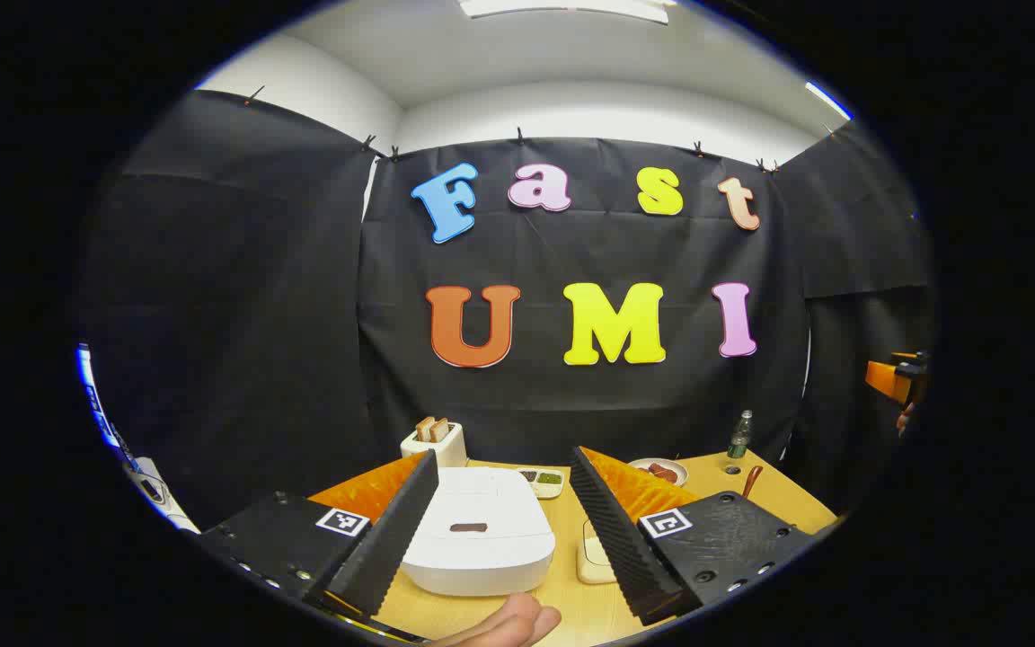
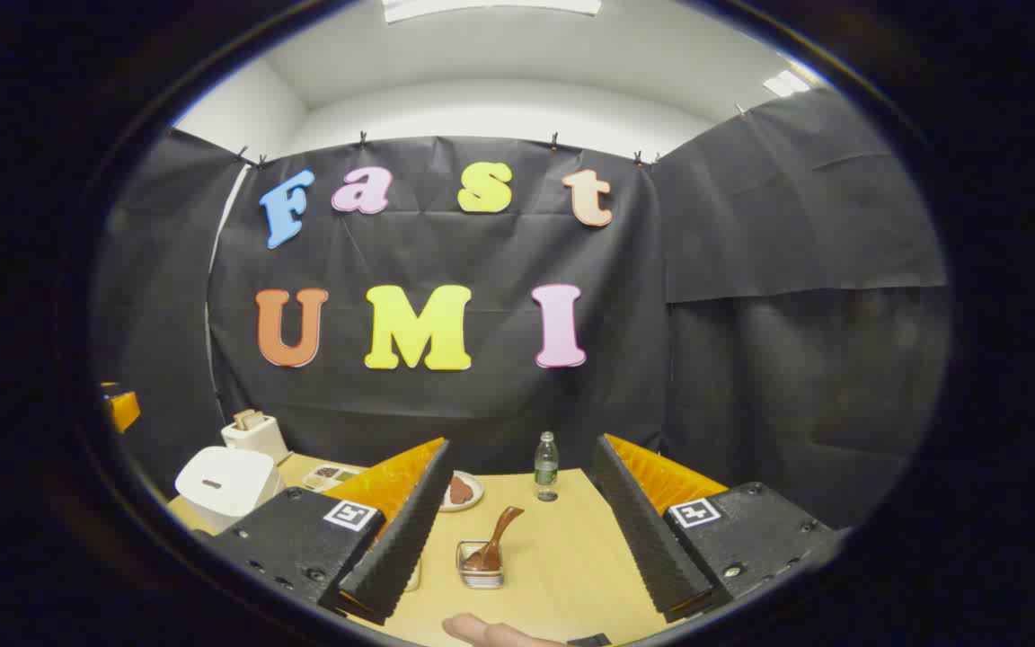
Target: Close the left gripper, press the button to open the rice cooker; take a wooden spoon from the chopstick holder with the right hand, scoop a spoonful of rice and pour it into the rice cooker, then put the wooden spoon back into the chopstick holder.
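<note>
Rice cooker (image 1: 479, 530), white with its lid down, sits on the wooden table (image 1: 571, 584) directly ahead of the left gripper (image 1: 503, 521) in the left gripper view, framed between that gripper's two fingers, which stand wide apart and hold nothing. A fingertip of the person's hand (image 1: 508, 623) shows at the bottom edge, just in front of the cooker. Behind the cooker stands a toaster (image 1: 435, 442) with bread slices in it, and a small sectioned dish (image 1: 543, 483) lies near the cooker's far right corner. In the right gripper view, the wooden spoon (image 2: 497, 537) stands tilted in the chopstick holder (image 2: 481, 564), a small clear container on the table, between the spread fingers of the right gripper (image 2: 517, 521) and a little ahead of them; this gripper is also open and empty. Beyond the holder are a plate (image 2: 463, 491) with brown food and a water bottle (image 2: 546, 465), upright. The rice cooker shows again far to the left in that view, well apart from the right gripper.
</note>
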A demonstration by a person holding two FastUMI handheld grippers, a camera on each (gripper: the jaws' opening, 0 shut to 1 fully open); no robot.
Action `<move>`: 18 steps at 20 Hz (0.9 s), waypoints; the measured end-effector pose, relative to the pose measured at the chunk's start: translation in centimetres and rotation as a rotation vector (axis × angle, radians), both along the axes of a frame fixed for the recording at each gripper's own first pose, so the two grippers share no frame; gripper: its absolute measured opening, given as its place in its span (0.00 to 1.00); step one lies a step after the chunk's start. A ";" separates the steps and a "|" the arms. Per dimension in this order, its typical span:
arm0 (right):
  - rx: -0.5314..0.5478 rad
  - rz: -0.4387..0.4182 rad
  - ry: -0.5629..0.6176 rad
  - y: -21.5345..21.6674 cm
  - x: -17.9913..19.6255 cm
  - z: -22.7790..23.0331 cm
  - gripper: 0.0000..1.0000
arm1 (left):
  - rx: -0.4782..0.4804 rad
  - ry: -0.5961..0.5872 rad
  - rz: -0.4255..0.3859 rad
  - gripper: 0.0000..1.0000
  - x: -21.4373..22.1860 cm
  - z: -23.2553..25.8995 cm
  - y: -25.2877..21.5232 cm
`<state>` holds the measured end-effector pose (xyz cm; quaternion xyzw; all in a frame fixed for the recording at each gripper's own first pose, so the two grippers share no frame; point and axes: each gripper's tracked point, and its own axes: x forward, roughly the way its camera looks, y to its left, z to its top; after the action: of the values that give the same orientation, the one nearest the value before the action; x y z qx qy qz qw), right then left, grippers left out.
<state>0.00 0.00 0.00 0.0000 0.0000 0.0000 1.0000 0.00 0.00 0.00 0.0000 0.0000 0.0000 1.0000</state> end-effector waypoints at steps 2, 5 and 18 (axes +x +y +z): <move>0.003 -0.003 0.006 -0.4 0.2 -0.3 0.99 | -0.011 0.016 -0.013 0.94 0.1 -0.4 -0.4; -0.001 -0.002 0.003 -0.7 0.5 -0.7 1.00 | -0.026 0.018 -0.010 0.94 0.3 -0.3 0.0; 0.005 0.020 0.000 -2.0 1.1 -2.6 0.99 | -0.020 0.067 -0.093 0.65 2.9 -1.6 -1.1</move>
<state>1.14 -2.02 -2.65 0.0025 0.0001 0.0098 0.9999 2.94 -1.07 -1.57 -0.0100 0.0337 -0.0466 0.9983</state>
